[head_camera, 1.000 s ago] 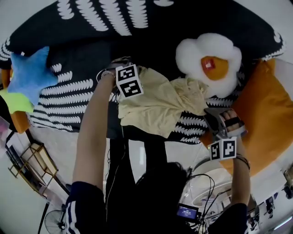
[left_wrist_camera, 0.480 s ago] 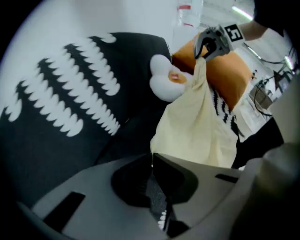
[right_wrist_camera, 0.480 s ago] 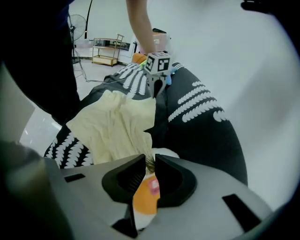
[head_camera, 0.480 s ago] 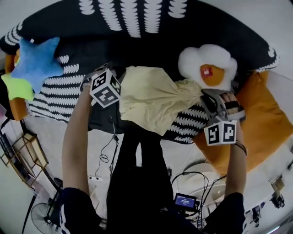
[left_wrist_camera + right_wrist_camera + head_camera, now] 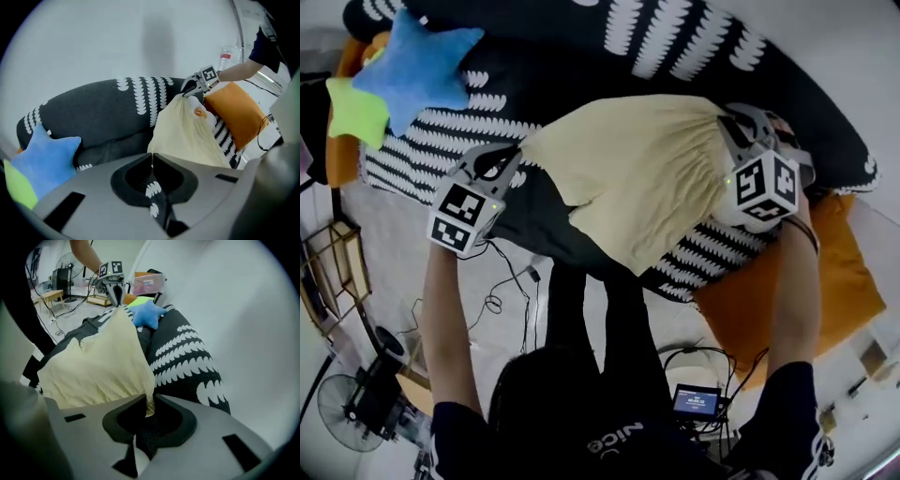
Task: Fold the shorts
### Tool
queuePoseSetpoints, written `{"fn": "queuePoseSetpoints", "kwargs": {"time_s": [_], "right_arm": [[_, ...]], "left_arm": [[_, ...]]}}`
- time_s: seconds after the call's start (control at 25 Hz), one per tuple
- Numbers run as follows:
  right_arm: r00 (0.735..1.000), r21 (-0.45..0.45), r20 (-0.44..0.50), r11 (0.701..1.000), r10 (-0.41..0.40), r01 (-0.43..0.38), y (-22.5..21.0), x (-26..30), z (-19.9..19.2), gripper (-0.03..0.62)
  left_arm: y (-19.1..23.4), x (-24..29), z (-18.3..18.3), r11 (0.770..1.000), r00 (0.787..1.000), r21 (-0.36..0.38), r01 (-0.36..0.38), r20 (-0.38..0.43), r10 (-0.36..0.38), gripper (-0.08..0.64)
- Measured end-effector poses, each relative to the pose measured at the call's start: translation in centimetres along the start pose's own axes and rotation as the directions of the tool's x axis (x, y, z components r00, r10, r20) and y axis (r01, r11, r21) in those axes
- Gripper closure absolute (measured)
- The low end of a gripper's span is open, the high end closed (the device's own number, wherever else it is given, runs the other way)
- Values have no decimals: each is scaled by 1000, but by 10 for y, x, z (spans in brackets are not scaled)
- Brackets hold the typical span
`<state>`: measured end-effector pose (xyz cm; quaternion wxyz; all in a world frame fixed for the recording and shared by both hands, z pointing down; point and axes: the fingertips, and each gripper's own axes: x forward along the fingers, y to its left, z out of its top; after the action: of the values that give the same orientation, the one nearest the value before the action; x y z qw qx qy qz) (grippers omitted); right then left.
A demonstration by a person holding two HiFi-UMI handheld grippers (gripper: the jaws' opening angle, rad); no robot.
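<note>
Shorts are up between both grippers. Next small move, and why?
Probably lower both grippers together and lay the shorts flat on the black patterned cover. The left gripper and right gripper each pinch a top corner, the cloth hangs spread between them clear of it, and a fold needs it lying flat.

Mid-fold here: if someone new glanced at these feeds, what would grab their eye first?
The pale yellow shorts hang stretched in the air at the centre of the head view, between the left gripper and the right gripper, each shut on an upper corner. Next come the blue star pillow at upper left and the orange cushion at lower right.
</note>
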<state>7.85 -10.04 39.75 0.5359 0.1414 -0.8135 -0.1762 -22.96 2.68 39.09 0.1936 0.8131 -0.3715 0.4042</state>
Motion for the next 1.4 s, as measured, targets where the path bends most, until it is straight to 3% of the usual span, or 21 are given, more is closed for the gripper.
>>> {"fn": "queuePoseSetpoints", "kwargs": {"time_s": [0.12,0.24,0.4,0.6,0.76,0.88,1.04,1.16,1.32,1.36,1.4], "right_arm": [[1000,-77,14,997,18,-17,8,5,8,528],[997,-199,44,978,69,-59,30,-9,8,528],[985,-348,22,925,171,-153,74,-28,-18,524],[963,-438,-60,860,263,-263,120,-37,-56,531],[943,-472,-139,817,301,-330,144,-28,-80,534],[928,-480,-184,795,323,-372,166,-25,-95,534],[909,-496,-252,762,332,-416,191,-21,-120,535],[890,-456,-308,769,336,-448,203,-20,-139,515],[862,-400,-365,777,351,-486,215,-19,-154,373],[863,-386,-366,786,349,-482,218,-20,-157,343],[864,-370,-364,797,349,-477,221,-22,-159,334]], "left_arm": [[-15,-12,-15,999,999,-39,-32,33,34,546],[-55,-20,-26,999,999,-51,13,45,-11,545],[-128,-18,-53,989,993,-82,121,3,-121,545],[-206,-9,-81,975,978,-100,197,-58,-203,545],[-267,-2,-101,960,954,13,279,-117,-276,545],[-315,7,-119,929,927,107,354,-175,-333,545],[-364,32,-142,914,912,141,381,-221,-346,545],[-390,55,-151,898,910,217,382,-256,-326,545],[-415,78,-157,835,886,327,442,-308,-348,541],[-422,82,-159,811,872,350,469,-332,-361,528],[-429,85,-163,786,852,360,502,-361,-379,466]]}}
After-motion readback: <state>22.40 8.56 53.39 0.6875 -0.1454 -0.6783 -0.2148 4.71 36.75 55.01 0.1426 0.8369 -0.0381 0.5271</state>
